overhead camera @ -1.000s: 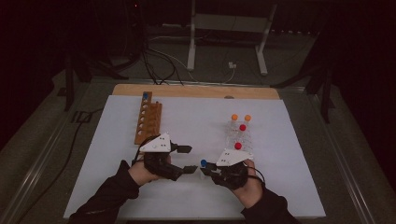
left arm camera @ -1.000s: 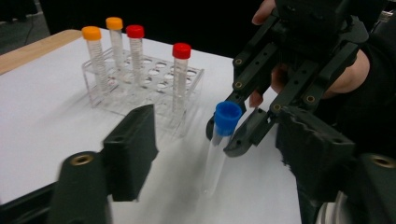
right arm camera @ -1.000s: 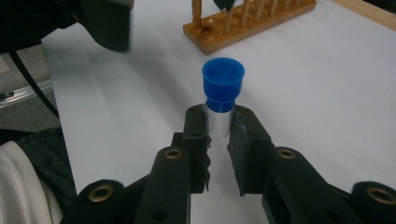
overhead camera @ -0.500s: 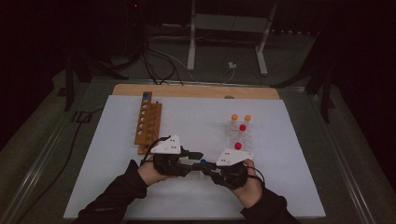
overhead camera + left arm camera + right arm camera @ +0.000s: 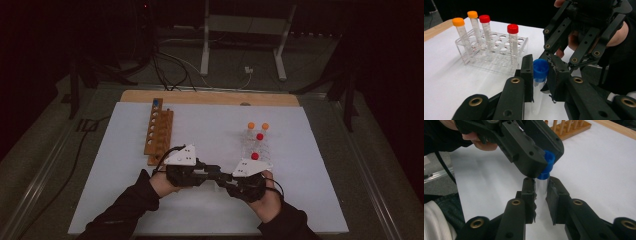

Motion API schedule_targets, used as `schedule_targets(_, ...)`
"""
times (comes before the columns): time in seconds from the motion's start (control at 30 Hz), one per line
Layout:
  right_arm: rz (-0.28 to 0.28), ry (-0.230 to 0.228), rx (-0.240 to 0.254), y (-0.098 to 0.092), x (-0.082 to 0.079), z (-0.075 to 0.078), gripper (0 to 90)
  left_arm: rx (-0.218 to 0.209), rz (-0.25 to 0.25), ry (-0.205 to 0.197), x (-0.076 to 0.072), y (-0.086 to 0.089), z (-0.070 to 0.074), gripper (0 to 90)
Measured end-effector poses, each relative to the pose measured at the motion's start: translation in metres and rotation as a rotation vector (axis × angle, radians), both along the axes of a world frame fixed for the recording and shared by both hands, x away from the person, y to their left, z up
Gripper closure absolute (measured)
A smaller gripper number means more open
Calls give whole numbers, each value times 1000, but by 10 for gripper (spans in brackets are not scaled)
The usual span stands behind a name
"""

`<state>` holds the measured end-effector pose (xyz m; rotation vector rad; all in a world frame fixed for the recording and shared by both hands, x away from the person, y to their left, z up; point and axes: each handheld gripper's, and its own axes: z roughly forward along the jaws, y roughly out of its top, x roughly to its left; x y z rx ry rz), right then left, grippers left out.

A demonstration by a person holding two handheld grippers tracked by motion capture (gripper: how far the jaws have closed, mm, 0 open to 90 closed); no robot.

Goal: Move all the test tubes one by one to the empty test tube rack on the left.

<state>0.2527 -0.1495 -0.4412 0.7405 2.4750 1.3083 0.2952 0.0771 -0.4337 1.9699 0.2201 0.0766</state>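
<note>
The left gripper [image 5: 541,72] had its jaws clamped on the blue cap [image 5: 540,70] of a clear tube [image 5: 537,97]; they had just been closing, and the cap now sat pinched between the two pads; the tube's body hung below the cap, its long axis running down toward the white table cover [image 5: 454,82]. The right gripper [image 5: 541,188] held the same tube lower down, jaws pressed on the clear body just under the cap [image 5: 546,166]; so the two grips were stacked along one upright axis, the left on the cap above, the right on the body below. Whatever came next would probably turn on that axis: I judged that a twist of cap against body was set up, with the cap in the left hand's keeping and the body in the right's.

In the high view the two grippers met nose to nose near the table's front edge, left gripper [image 5: 202,175] touching in toward right gripper [image 5: 230,180]; the clear rack [image 5: 491,50] with its orange- and red-capped tubes stood just beyond the right hand; the wooden rack [image 5: 159,131] lay farther off past the left.

Against the earlier frames, the left gripper had stood apart from the right with a gap of bare cover between them; it had since come across and shut that gap, while the right hand kept its place.
</note>
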Motion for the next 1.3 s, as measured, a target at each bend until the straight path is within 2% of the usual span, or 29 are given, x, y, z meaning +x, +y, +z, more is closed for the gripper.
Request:
schedule_targets(0.2, -43, -11, 33, -6, 0, 3, 557, 7, 38, -7, 8, 11, 8, 773)
schedule_targets(0.4, -55, -26, 55, -10, 1, 4, 368, 12, 91, -8, 19, 25, 14, 773)
schedule_targets(0.57, -47, 10, 97, -12, 4, 6, 237, 16, 132, -5, 28, 35, 20, 773)
schedule_targets(0.67, -75, -9, 112, -14, 4, 7, 212, 14, 156, -11, 34, 42, 26, 773)
schedule_targets(0.73, -93, -30, 115, -15, 2, 8, 161, 16, 174, -15, 39, 48, 30, 773)
schedule_targets(0.83, -106, -26, 136, -17, 3, 9, 133, 20, 204, -26, 45, 57, 38, 773)
schedule_targets(0.93, -81, -27, 148, -20, 2, 10, 24, 21, 237, -35, 51, 66, 45, 773)
schedule_targets(1.1, -66, -15, 181, -23, 1, 12, 7, 8, 299, -46, 61, 82, 54, 773)
schedule_targets(1.3, -63, -19, 185, -24, 1, 13, 6, 2, 383, -42, 77, 101, 58, 773)
